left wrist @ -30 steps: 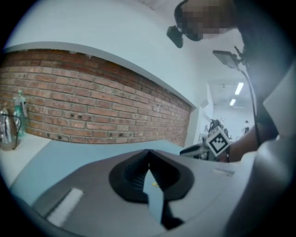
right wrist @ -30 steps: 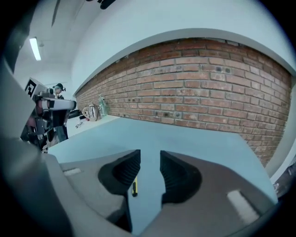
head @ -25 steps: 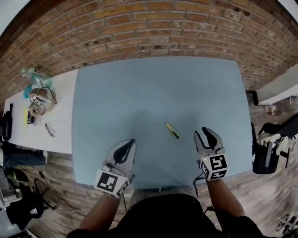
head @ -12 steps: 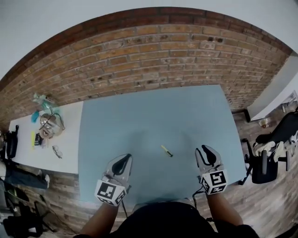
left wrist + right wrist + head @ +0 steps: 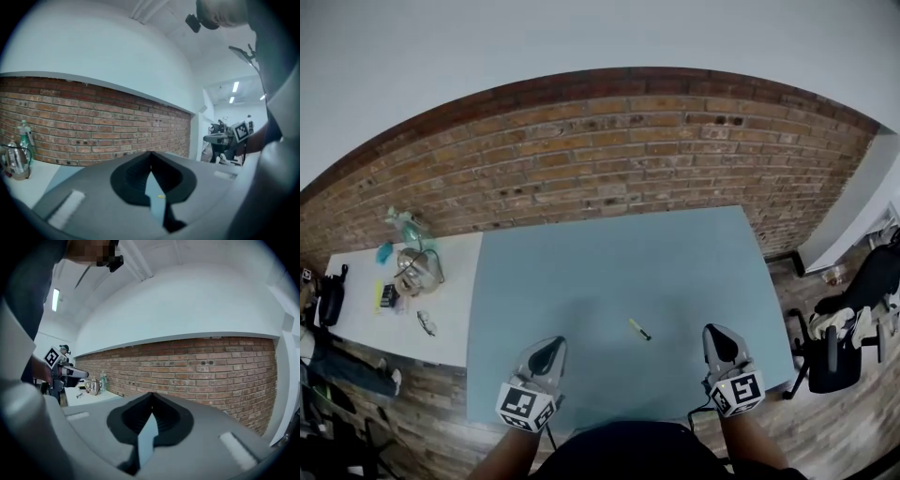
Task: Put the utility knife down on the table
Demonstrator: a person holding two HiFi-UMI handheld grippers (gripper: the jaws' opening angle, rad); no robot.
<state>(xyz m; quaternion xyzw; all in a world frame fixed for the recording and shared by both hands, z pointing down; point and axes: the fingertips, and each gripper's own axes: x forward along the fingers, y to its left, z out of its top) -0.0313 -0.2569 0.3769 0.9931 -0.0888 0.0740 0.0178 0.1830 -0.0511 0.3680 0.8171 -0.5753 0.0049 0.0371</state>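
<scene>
Right hand-held gripper [image 5: 714, 330] since pressed together, empty (left hand-held gripper [image 5: 550, 343] too), utility knife [image 5: 640, 329] on table [image 5: 600, 267].

There are 2 grippers [image 5: 550, 345] [image 5: 716, 333], 1 utility knife [image 5: 640, 329], 2 tables [image 5: 609, 272] [image 5: 356, 319] and 1 chair [image 5: 839, 358].

The utility knife [image 5: 640, 329] is being shown too small in the head view for its blade to be made out, and in the left gripper view it is being reduced to a yellow speck. The clutter on the white side table [image 5: 364, 323] is being rendered too small to name. The black chair [image 5: 839, 349] is being cropped by the right edge, and the person's forearms [image 5: 502, 452] by the bottom edge.
</scene>
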